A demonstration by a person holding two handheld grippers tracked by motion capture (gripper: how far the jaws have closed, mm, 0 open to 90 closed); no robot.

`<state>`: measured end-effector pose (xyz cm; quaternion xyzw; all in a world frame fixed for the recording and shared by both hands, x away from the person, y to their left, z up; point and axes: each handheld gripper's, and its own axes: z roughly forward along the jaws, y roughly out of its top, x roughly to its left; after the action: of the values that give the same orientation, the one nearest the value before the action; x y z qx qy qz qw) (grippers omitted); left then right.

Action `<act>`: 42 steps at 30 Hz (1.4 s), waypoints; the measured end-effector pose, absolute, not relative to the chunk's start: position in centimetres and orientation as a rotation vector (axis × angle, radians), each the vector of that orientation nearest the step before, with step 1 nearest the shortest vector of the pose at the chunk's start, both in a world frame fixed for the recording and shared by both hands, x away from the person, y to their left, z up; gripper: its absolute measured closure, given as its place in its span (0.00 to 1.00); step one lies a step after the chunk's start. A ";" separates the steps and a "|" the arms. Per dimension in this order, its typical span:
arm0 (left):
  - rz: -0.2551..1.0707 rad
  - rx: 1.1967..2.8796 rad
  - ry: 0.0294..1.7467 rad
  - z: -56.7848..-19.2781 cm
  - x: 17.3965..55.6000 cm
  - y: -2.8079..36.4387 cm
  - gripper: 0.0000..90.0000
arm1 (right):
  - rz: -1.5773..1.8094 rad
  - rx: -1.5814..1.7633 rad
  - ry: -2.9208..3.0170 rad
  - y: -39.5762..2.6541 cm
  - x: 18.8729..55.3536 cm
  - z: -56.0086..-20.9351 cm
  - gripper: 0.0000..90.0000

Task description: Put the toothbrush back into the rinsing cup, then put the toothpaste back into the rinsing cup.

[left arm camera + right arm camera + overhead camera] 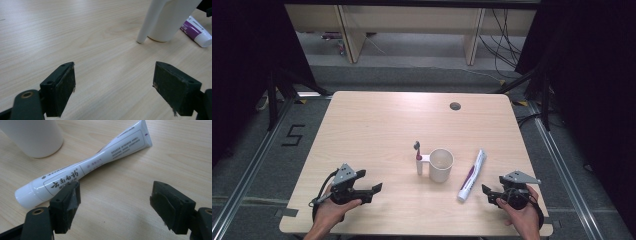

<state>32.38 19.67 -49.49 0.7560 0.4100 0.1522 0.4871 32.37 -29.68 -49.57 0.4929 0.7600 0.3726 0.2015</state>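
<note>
Both tongs wide, nothing held

The right tongs [115, 205] sat just beside the toothpaste tube [85, 167] on the surface [372, 130], likely ready to grab it. The left tongs [113, 87] faced the white cup [441, 165] farther off, its toothbrush [418, 157] upright.

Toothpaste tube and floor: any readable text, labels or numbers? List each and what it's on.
"云南白药": large black characters on the toothpaste tube, near its cap end, in the right gripper view.
"5": black mark on the grey floor left of the table, in the high view.
Unreadable: the small print in the tube's boxed panel and along its edge, and the lettering on its purple band in the left gripper view.
</note>
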 end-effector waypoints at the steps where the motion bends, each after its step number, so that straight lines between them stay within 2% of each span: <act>1: 0.364 1.850 0.995 -49.5 32.1 19.7 0.19 | 1.038 1.377 2.122 -29.7 32.3 -49.6 0.28; 12: 0.360 1.877 0.980 -49.9 30.5 19.5 0.19 | 1.042 1.384 2.127 -29.5 32.4 -49.5 0.28; 18: 0.386 1.884 1.005 -50.1 30.5 19.7 0.19 | 1.033 1.370 2.127 -29.5 32.4 -49.4 0.31; 23: 0.396 1.907 0.985 -50.2 30.6 19.7 0.19 | 1.079 1.366 2.102 -29.3 32.2 -49.1 0.42; 30: 0.397 1.914 0.976 -50.4 30.5 19.6 0.19 | 1.188 1.333 2.107 -28.0 31.5 -47.5 0.74; 32: 0.400 1.918 0.974 -50.4 30.5 19.6 0.19 | 1.207 1.292 2.115 -27.3 31.7 -47.4 0.80; 36: 0.403 1.917 0.981 -50.5 30.4 19.5 0.19 | 1.202 1.235 2.207 -25.7 32.0 -47.5 0.89; 42: 0.394 1.920 0.984 -50.6 30.5 19.5 0.19 | 1.174 1.169 2.304 -24.1 32.8 -47.8 0.94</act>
<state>30.47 19.51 -50.64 0.7789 0.3993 0.1600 0.4564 32.84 -24.06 -47.79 0.4072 0.8025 0.4090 0.1515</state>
